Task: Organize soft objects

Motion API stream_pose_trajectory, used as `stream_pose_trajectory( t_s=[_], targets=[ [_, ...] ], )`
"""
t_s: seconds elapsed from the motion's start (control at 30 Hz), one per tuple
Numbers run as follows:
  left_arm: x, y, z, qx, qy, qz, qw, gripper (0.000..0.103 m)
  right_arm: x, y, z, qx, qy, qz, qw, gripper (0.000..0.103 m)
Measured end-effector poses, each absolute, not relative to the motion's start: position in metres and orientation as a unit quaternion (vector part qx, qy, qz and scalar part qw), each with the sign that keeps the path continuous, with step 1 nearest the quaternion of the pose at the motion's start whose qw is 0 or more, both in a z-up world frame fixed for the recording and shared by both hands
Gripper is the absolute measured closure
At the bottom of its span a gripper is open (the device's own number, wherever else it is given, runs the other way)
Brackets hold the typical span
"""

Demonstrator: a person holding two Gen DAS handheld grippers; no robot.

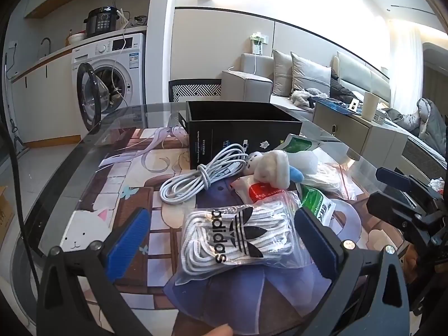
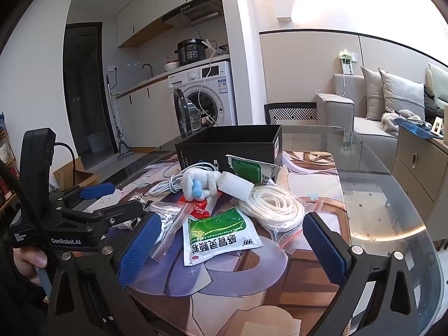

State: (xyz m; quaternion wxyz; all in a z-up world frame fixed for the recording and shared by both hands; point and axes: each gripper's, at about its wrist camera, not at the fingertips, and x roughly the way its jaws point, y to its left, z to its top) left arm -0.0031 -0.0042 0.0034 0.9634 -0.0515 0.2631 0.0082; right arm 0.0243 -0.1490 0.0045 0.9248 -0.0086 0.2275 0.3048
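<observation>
While both jaws gape empty, left gripper (image 1: 224,240) straddles laces bag (image 1: 238,238), right gripper (image 2: 235,247) straddles green sachet (image 2: 218,238), near black box (image 2: 229,145).

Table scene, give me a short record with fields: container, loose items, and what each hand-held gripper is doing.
container: black box, open top, at the far side of the pile
loose items: white cable, plush toy, bagged white laces, green sachet, bagged white cord
left hand-held gripper: open, laces bag between its pads
right hand-held gripper: open, sachet between its pads
</observation>
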Motion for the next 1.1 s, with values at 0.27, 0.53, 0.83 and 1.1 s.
stream_pose_trajectory(
  t_s=[0.27, 0.53, 0.83, 1.1],
  targets=[
    [-0.0017, -0.0077, 0.0037, -0.045, 0.265, 0.007, 0.963, 0.0, 0.0253, -0.1486, 0.0031, -0.007, 0.231, 0.304, 0.924, 0.0],
    [-0.002, -0.0076, 0.0043, -0.045, 0.262, 0.007, 0.964, 0.0, 0.0247, -0.1468, 0.0018, -0.01, 0.231, 0.303, 0.924, 0.0],
    [-0.0022, -0.0074, 0.005, -0.044, 0.261, 0.008, 0.964, 0.0, 0.0269, -0.148, 0.0013, -0.01, 0.232, 0.299, 0.925, 0.0],
    [-0.0024, -0.0076, 0.0053, -0.044, 0.261, 0.007, 0.964, 0.0, 0.0272, -0.1475, 0.0012, -0.01, 0.233, 0.299, 0.925, 0.0]
  ],
)
